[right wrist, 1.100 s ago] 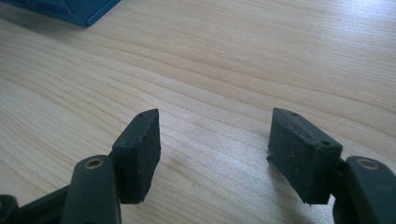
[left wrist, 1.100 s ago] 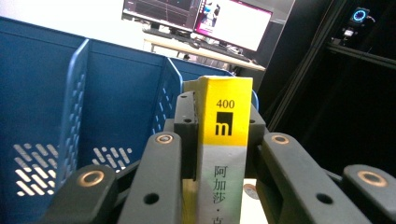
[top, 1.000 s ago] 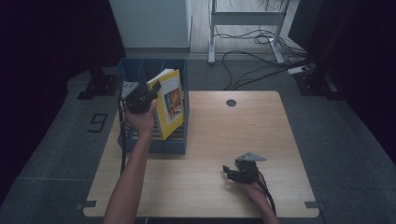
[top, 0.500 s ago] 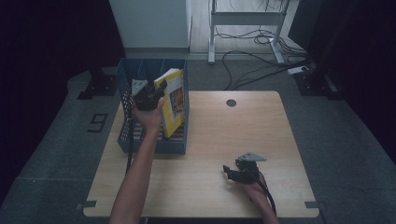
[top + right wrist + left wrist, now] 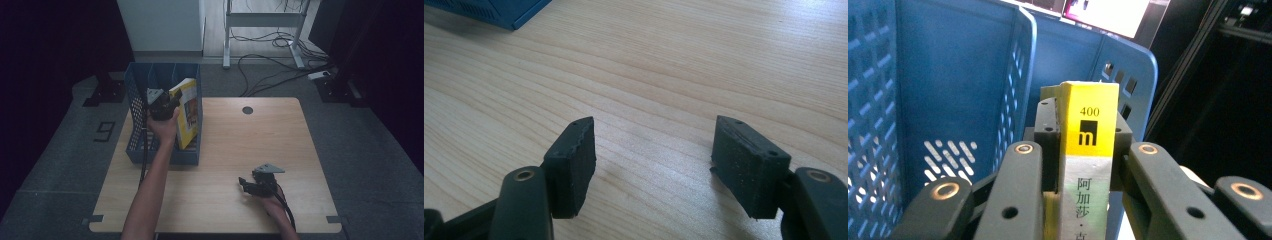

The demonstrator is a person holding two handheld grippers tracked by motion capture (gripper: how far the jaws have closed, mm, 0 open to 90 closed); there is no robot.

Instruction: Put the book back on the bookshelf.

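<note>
- Yellow paperback book (image 5: 187, 112) stands upright in the rightmost compartment of the blue perforated plastic file rack (image 5: 135, 127), its top leaning a little to the left, top half above the rack rim.
- In the left gripper view the book's spine (image 5: 1087, 165) faces the camera: yellow band with "400" and a black square logo, grey band below with printed characters.
- Left gripper (image 5: 162, 104) is over the rack, jaws clamped on the book's spine edge, one jaw on each cover; the black pads (image 5: 1047, 137) press flat on both sides.
- Person's left hand (image 5: 164, 126) holds that gripper from below; the bare forearm runs up from the bottom edge across the desk and over the rack front.
- Rack has several slots divided by blue walls; the slots left of the book look dark, contents cannot be told.
- Rack sits on the left rear part of the light wooden desk (image 5: 280, 135), its left side near the desk's left edge.
- Right gripper (image 5: 252, 184) lies low at the front right of the desk, well apart from the rack, jaws spread wide with nothing between them; bare wood shows in the gap in the right gripper view (image 5: 654, 165).
- Grey three-cornered plate sits on top of the right gripper; a black cable trails back toward the person.
- Small round dark hole (image 5: 247, 110) in the desk near the rear edge.
- Grey floor (image 5: 370, 145) around the desk, loose cables behind.
</note>
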